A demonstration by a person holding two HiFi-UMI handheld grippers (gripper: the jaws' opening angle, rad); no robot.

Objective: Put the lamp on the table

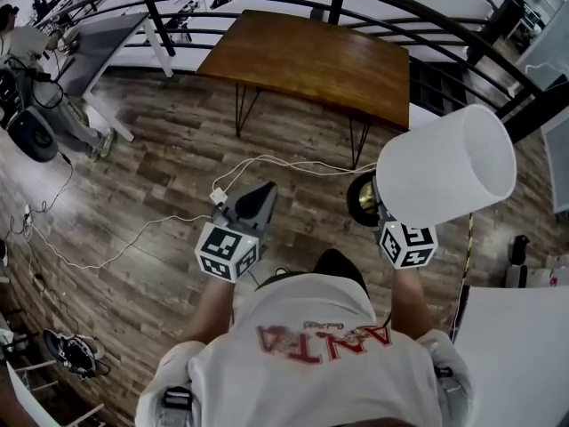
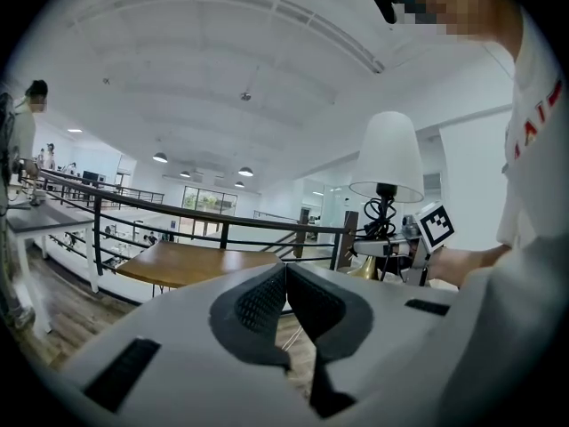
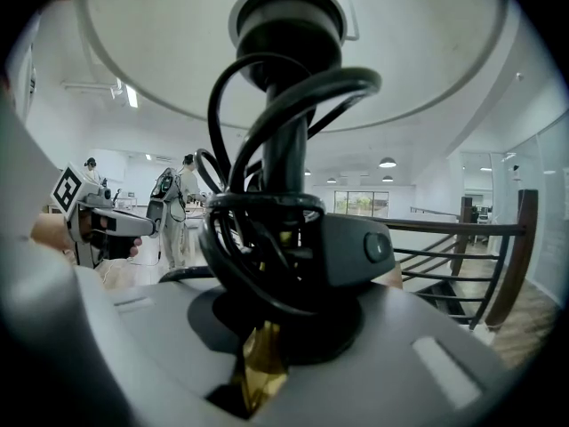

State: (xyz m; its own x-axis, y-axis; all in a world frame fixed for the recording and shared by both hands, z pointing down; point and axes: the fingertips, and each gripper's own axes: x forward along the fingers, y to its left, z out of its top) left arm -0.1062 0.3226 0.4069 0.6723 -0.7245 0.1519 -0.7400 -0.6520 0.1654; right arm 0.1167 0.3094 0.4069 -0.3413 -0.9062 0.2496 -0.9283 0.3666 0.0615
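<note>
Closest up is the person's white T-shirt with red lettering (image 1: pixel 311 345), with both arms sticking out ahead of it. Right gripper (image 3: pixel 271 327) is clamped on the black stem of the table lamp with the white drum shade (image 1: pixel 444 167), right where its black cord (image 3: pixel 258 194) is coiled. The shade sits above the jaws and the shiny brass base (image 1: pixel 363 198) below them.

So the lamp's up in the air over the grey-brown wood-plank floor (image 1: pixel 160 149). Left gripper (image 2: pixel 285 283), off to the right one's left, has its jaws pressed together with nothing in them. The brown rectangular wooden table with black hairpin legs (image 1: pixel 311 56) is out ahead of both grippers, apart from the lamp, with a black metal railing (image 2: pixel 221 231) beyond it.
</note>
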